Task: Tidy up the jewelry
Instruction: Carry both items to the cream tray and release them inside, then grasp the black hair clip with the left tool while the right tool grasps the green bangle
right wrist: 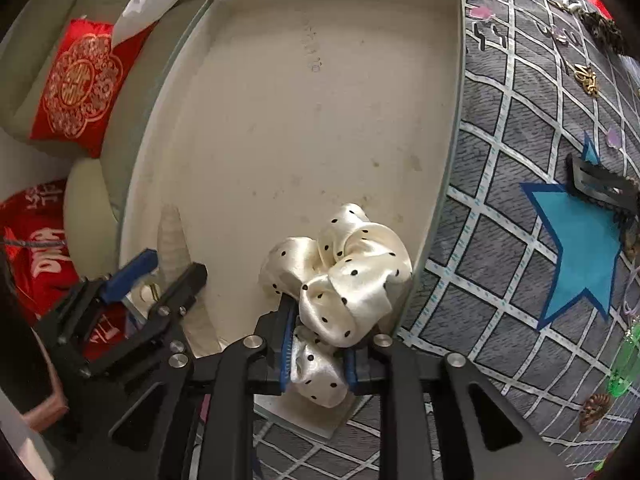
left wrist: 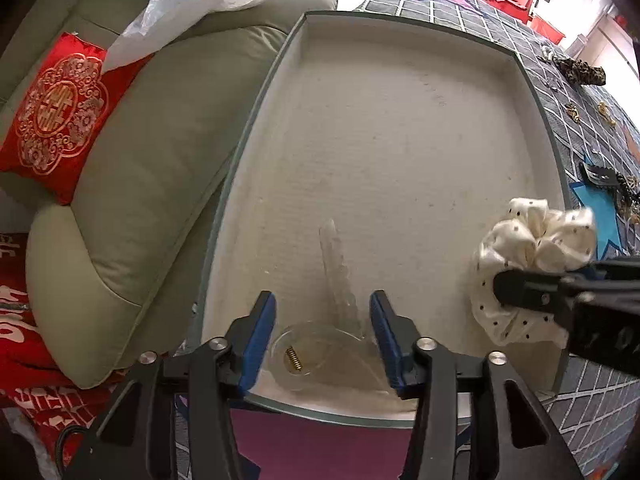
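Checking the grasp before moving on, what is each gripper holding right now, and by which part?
The right gripper pinches the scrunchie by its near fold. The left gripper is open, holding nothing, above the clear hair clip.

a home living room: beige sofa (left wrist: 132, 184), red embroidered cushion (left wrist: 56, 116), patterned grey rug (right wrist: 516, 184)

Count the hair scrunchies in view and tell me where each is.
2. The cream dotted scrunchie is clamped in the right gripper over the tray; the leopard scrunchie lies far off on the rug. Others may be hidden.
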Tool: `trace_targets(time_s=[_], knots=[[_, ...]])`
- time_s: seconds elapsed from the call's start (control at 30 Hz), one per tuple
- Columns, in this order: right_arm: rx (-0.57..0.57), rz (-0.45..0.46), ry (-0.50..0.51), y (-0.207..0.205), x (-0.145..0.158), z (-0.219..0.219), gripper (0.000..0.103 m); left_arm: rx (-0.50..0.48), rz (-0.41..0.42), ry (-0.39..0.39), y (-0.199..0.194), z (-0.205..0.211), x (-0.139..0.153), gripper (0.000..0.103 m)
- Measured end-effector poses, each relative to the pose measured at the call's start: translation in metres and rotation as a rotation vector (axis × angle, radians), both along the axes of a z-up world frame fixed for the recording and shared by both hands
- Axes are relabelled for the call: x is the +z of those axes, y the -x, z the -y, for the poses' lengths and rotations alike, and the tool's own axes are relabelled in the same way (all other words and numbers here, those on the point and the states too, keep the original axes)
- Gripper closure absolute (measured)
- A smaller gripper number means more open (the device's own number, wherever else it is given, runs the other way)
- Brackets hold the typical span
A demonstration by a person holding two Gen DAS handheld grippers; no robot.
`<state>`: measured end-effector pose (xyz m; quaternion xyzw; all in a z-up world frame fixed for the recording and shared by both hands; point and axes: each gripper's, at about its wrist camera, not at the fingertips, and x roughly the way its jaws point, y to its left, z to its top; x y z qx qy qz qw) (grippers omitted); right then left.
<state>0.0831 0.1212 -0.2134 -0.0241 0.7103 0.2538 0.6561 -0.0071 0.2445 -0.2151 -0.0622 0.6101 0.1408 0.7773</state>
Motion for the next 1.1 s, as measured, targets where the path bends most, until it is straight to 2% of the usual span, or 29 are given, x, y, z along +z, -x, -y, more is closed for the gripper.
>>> trace_targets(time_s=[0.03, 0.07, 0.17, 0.23, 0.27, 0.3, 0.33, 0.4, 0.73, 0.97, 1.03, 1.07, 1.1], knots=[[-0.007, 0.004, -0.008, -0.002, 0.003, 0.002, 0.063, 0.004, 0.003, -0.004, 0.001, 0.001, 0.001, 0.032], [-0.015, 0.011, -0.021, -0.005, 0.007, 0.003, 0.056, 0.009, 0.014, -0.006, 0.001, 0.001, 0.004, 0.030], [-0.041, 0.033, -0.053, -0.012, 0.020, 0.006, 0.036, 0.005, 0.025, -0.009, 0.001, 0.001, 0.011, 0.030], [-0.061, 0.046, -0.070, -0.015, 0.028, 0.009, 0.033, 0.001, 0.025, -0.010, 0.003, 0.003, 0.013, 0.030], [-0.074, 0.050, -0.081, -0.017, 0.034, 0.012, 0.032, 0.000, 0.024, -0.011, 0.003, 0.002, 0.014, 0.025], [-0.082, 0.055, -0.087, -0.018, 0.039, 0.014, 0.029, 0.000, 0.024, -0.012, 0.003, 0.001, 0.015, 0.015], [-0.090, 0.064, -0.093, -0.019, 0.045, 0.018, 0.027, 0.001, 0.032, -0.015, 0.004, 0.001, 0.018, 0.000], [-0.098, 0.074, -0.098, -0.021, 0.053, 0.024, 0.026, -0.001, 0.053, -0.026, 0.005, 0.002, 0.023, 0.000], [-0.178, 0.077, -0.102, -0.011, 0.074, 0.068, 0.016, -0.011, 0.040, -0.014, 0.006, 0.009, 0.038, 0.000], [-0.245, 0.069, -0.099, 0.004, 0.083, 0.124, 0.015, -0.047, 0.047, -0.013, 0.013, 0.035, 0.064, 0.000], [-0.264, 0.076, -0.089, 0.009, 0.086, 0.138, 0.009, -0.059, 0.043, -0.011, 0.014, 0.044, 0.070, 0.000], [-0.278, 0.080, -0.086, 0.012, 0.087, 0.146, 0.001, -0.068, 0.043, -0.007, 0.015, 0.051, 0.073, 0.000], [-0.295, 0.090, -0.090, 0.015, 0.090, 0.156, 0.000, -0.078, 0.042, -0.004, 0.015, 0.055, 0.076, 0.000]])
